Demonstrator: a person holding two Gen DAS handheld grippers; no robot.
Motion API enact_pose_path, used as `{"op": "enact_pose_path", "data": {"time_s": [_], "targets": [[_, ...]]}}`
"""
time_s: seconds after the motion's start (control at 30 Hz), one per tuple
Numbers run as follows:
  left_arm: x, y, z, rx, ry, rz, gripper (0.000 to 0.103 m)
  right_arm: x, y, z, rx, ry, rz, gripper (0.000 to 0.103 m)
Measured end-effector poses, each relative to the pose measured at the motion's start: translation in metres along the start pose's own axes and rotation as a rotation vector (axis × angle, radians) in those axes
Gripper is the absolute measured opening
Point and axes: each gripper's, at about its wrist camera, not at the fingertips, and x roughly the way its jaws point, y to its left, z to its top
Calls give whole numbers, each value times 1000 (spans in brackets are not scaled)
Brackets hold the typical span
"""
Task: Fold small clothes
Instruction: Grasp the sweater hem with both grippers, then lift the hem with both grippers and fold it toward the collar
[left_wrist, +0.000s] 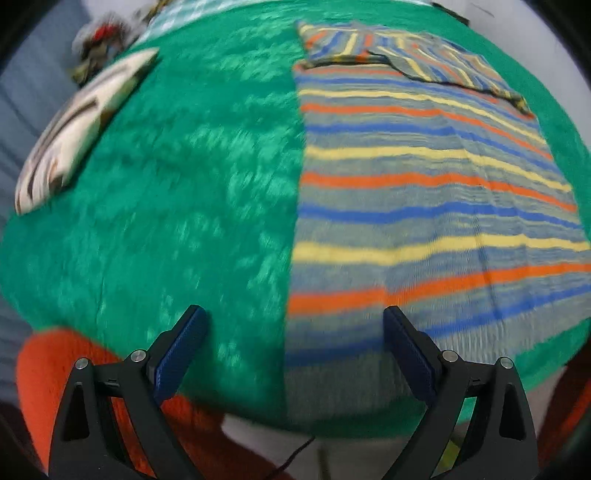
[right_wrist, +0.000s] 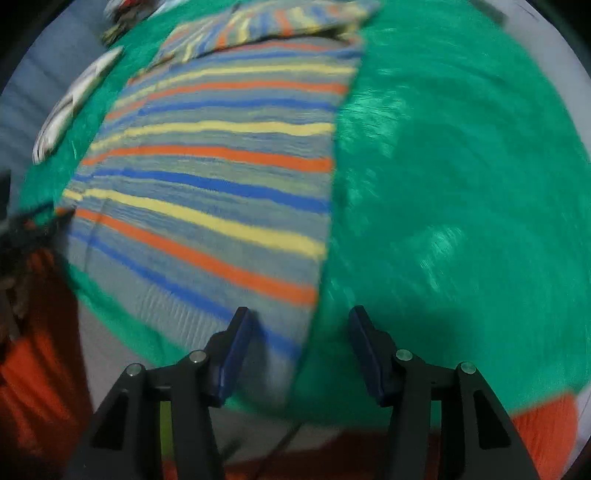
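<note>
We see the striped garment (left_wrist: 424, 192) lying flat on the green cover (left_wrist: 184, 184), its sleeves folded across the far end and its straight side edges running toward us. In the left wrist view it fills the right half of the cover; in the right wrist view the garment (right_wrist: 221, 177) fills the left half, with bare cover (right_wrist: 461, 184) beside it. Our left gripper (left_wrist: 295, 321) hangs over the garment's near left edge, jaws wide apart, nothing between the pads. Our right gripper (right_wrist: 301, 319) hangs over the near right edge, jaws apart and empty; we cannot tell whether either touches the cloth. Farther left lies a white folded piece (left_wrist: 81, 129) and beyond it a blurred heap (left_wrist: 99, 44). Orange cloth (left_wrist: 48, 369) shows below the cover's near edge.
</note>
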Motion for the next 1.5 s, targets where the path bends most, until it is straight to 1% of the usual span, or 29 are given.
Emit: {"op": "enact_pose_path", "data": {"time_s": [0.07, 0.1, 0.17, 0.2, 0.23, 0.27, 0.3, 0.33, 0.4, 0.47, 0.5, 0.57, 0.6, 0.67, 0.7, 0.77, 0.8, 0.83, 0.87, 0.93, 1.0, 1.1, 1.2, 1.27, 1.37, 1.4, 1.43, 1.47, 1.5], "targets": [[1, 4, -2, -23, 16, -33, 96, -18, -9, -6, 51, -38, 27, 54], [4, 3, -2, -26, 28, -52, 95, -24, -13, -8, 85, -61, 59, 55], [9, -3, -1, -26, 47, -99, 86, -27, -25, -12, 163, -77, 144, 57], [11, -6, -2, -21, 53, -112, 76, -20, -28, -12, 202, -56, 180, 57], [10, -10, -3, -9, 51, -122, 63, -10, -28, -11, 225, -21, 190, 57], [9, -14, -6, 2, 49, -130, 54, -2, -23, -8, 231, 7, 190, 57], [8, -16, -8, 15, 53, -136, 29, 7, -21, -10, 223, 43, 195, 57], [8, -19, -10, 18, 62, -143, 8, 11, -18, -11, 212, 67, 198, 53], [5, -20, -13, 12, 68, -154, 7, 13, -19, -11, 213, 81, 208, 5], [-4, -16, -11, -14, 72, -199, 6, 12, -26, -13, 264, 91, 262, 5], [-9, -7, -7, -57, 76, -244, 6, 9, -29, -14, 289, 82, 293, 5], [-19, 10, 6, -146, 74, -346, 6, -4, -32, -10, 337, 22, 359, 5], [-25, 18, 20, -182, 55, -390, 6, -14, -38, -8, 368, -24, 404, 5], [-32, 27, 50, -215, 16, -439, 6, -31, -48, 6, 412, -122, 467, 5], [-33, 30, 70, -231, -1, -461, 6, -38, -52, 19, 425, -177, 489, 5], [-31, 33, 119, -254, -43, -491, 6, -48, -62, 55, 448, -268, 517, 5], [-28, 31, 140, -249, -61, -487, 6, -50, -66, 72, 453, -303, 519, 5], [-21, 28, 170, -238, -83, -473, 6, -51, -69, 94, 457, -343, 512, 5], [-16, 26, 192, -234, -95, -471, 6, -50, -75, 121, 461, -380, 510, 5], [3, 22, 238, -241, -98, -473, 6, -44, -82, 164, 474, -414, 492, 5], [26, 19, 276, -253, -82, -461, 6, -33, -94, 212, 486, -422, 479, 5], [60, 17, 318, -281, -33, -461, 6, -6, -114, 274, 517, -383, 453, 5], [78, 17, 340, -265, -1, -450, 7, 13, -122, 308, 537, -343, 467, 5], [87, 15, 355, -247, 0, -441, 7, 22, -128, 324, 534, -318, 474, 5], [102, 15, 383, -261, -6, -444, 8, 36, -139, 349, 538, -317, 489, 5], [108, 14, 390, -272, 5, -436, 15, 40, -145, 356, 548, -323, 502, 5], [117, 17, 398, -306, 26, -417, 20, 45, -150, 362, 566, -334, 515, 6], [124, 21, 404, -349, 39, -406, 25, 51, -153, 369, 589, -353, 519, 11], [129, 28, 409, -397, 43, -408, 36, 55, -158, 374, 623, -388, 504, 14]]}}
